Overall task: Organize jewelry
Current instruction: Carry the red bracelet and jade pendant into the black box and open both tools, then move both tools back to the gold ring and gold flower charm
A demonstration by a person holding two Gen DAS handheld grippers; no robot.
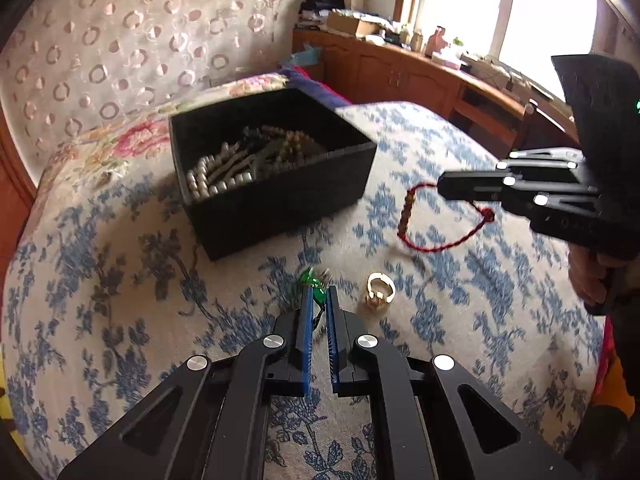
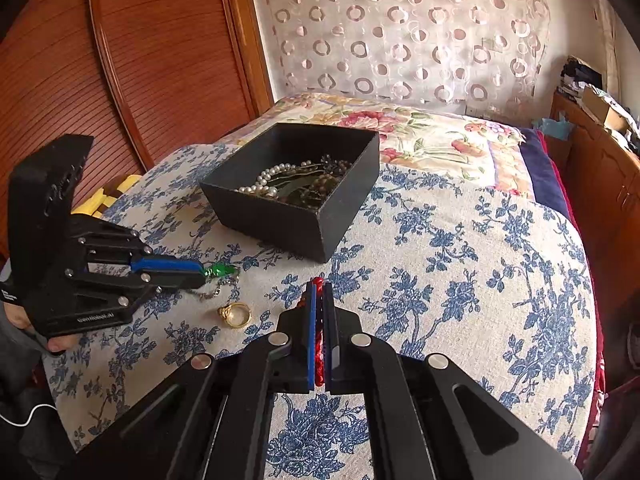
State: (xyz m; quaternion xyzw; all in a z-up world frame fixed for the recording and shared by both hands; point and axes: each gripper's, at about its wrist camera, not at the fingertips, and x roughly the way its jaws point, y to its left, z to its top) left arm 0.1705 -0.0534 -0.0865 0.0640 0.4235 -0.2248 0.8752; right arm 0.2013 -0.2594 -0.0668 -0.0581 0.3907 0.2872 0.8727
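both grippers are clamped: left gripper on the green pendant, right gripper on the limp, light red cord bracelet; pinching the cord works.

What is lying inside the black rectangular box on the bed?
The black rectangular box holds a white pearl strand and dark brownish bead strands in a tangle. Anything beneath them, and the box floor, is hidden.
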